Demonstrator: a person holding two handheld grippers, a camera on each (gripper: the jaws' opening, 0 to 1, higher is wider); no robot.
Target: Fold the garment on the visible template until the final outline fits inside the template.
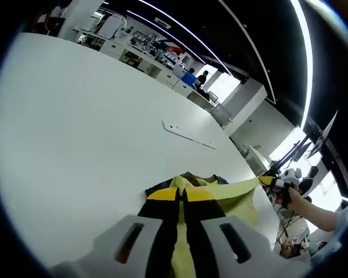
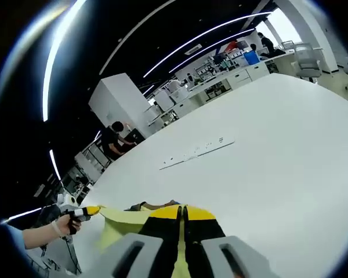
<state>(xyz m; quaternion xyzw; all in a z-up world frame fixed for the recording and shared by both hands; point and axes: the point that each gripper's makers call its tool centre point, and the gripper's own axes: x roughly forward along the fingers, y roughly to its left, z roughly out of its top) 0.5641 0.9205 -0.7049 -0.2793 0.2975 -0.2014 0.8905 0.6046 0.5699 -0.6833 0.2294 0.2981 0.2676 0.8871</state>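
Note:
A yellow garment with black stripes point(image 1: 185, 200) hangs lifted over the white table point(image 1: 87, 133). It runs up between the jaws of my left gripper point(image 1: 182, 223), which is shut on it. My right gripper point(image 1: 276, 184), in a person's hand, pinches a stretched yellow corner at the right. In the right gripper view the same garment point(image 2: 180, 217) passes between the jaws of the right gripper point(image 2: 182, 240), shut on it. There the left gripper point(image 2: 84, 212) grips the yellow tip at the left. A thin pale strip with small marks point(image 1: 188, 134) point(image 2: 197, 152) lies flat on the table beyond the garment.
The white table point(image 2: 278, 145) stretches wide around the garment. Past its far edge stand shelves and desks point(image 1: 145, 46), a white cabinet point(image 2: 124, 98) and people point(image 2: 113, 139). The table's edge runs close by the hand point(image 1: 301, 200) holding my right gripper.

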